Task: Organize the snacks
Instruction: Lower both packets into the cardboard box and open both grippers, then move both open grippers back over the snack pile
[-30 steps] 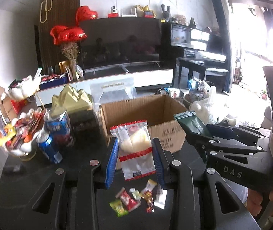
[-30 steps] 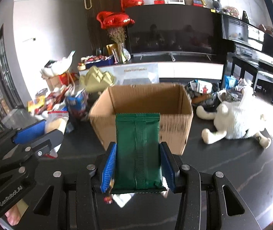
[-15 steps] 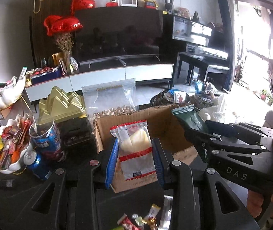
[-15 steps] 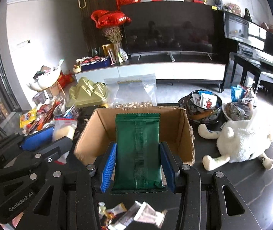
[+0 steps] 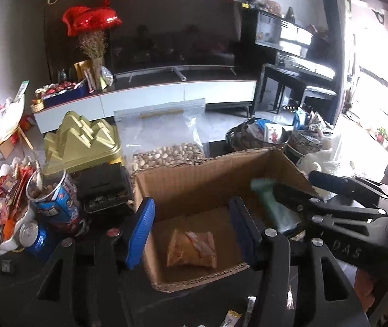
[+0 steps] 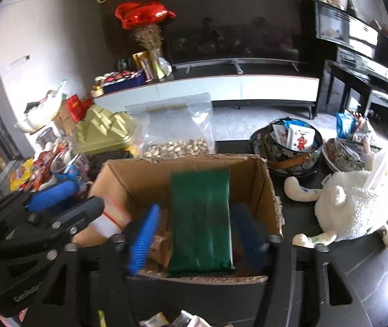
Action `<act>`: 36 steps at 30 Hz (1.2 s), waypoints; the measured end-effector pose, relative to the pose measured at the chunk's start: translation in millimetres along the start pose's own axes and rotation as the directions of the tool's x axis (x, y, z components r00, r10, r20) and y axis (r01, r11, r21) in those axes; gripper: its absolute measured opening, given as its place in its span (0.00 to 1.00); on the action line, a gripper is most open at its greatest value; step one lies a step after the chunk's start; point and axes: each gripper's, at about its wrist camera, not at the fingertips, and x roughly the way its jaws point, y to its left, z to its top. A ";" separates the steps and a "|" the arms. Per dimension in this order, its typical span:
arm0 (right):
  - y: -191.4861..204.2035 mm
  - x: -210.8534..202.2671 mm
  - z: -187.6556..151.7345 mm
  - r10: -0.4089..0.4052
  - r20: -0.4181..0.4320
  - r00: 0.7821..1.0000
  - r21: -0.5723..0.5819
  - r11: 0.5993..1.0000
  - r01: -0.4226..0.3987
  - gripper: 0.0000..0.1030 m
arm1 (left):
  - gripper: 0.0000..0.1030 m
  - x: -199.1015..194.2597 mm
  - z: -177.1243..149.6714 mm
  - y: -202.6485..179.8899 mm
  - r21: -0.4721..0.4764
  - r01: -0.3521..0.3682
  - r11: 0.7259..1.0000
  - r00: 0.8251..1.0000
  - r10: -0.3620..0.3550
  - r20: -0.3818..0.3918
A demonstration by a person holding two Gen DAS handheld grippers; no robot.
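Note:
An open cardboard box [image 5: 194,174] [image 6: 264,188] stands on the dark table, with an orange snack packet [image 5: 191,248] lying on its floor. My left gripper [image 5: 193,231] hangs over the box's near left part, jaws opening, nothing between its blue pads. In the right wrist view a clear red-striped packet [image 6: 106,218] shows just under the left gripper [image 6: 76,199]. My right gripper [image 6: 195,237] is over the box too, jaws opening. The green packet [image 6: 202,218] is between them, blurred, with a gap at the left pad. The left wrist view shows that green packet [image 5: 264,199] below the right gripper [image 5: 297,184].
Behind the box lie a clear bag of nuts [image 5: 166,155] and a gold tin [image 5: 82,141]. Cans [image 5: 33,237] and a dish of sweets [image 5: 3,207] crowd the left. To the right are a plush sheep [image 6: 357,204] and a bowl of snacks [image 6: 286,141]. Loose sweets [image 6: 161,318] lie near the front edge.
Both grippers moved forward until they hang over the box. Their jaws spread apart. The red-striped packet left the left jaws, and the green packet came loose in the right ones.

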 end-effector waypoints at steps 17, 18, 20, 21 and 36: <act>32.6 -71.0 -55.0 0.028 0.055 0.998 -0.045 0.999 -0.026 0.61 | 0.61 -85.6 -52.1 8.3 -0.011 -0.041 0.999 0.999 0.041 0.024; 34.2 -74.0 -59.1 0.033 0.054 0.998 -0.044 0.999 -0.031 0.61 | 0.61 -88.9 -55.0 7.7 -0.009 -0.047 0.999 0.998 0.048 0.027; 37.4 -79.8 -68.0 0.047 0.050 0.998 -0.036 0.998 -0.045 0.61 | 0.61 -99.3 -65.1 9.0 -0.009 -0.054 0.999 0.998 0.054 0.036; 39.0 -81.7 -72.6 0.052 0.046 0.998 -0.033 0.998 -0.050 0.61 | 0.61 -102.4 -68.2 10.2 -0.009 -0.054 0.999 0.998 0.054 0.038; 75.0 -92.9 -139.1 0.089 0.018 0.996 -0.078 0.993 -0.088 0.61 | 0.62 -131.3 -138.9 28.6 0.002 -0.098 0.995 0.995 0.098 0.021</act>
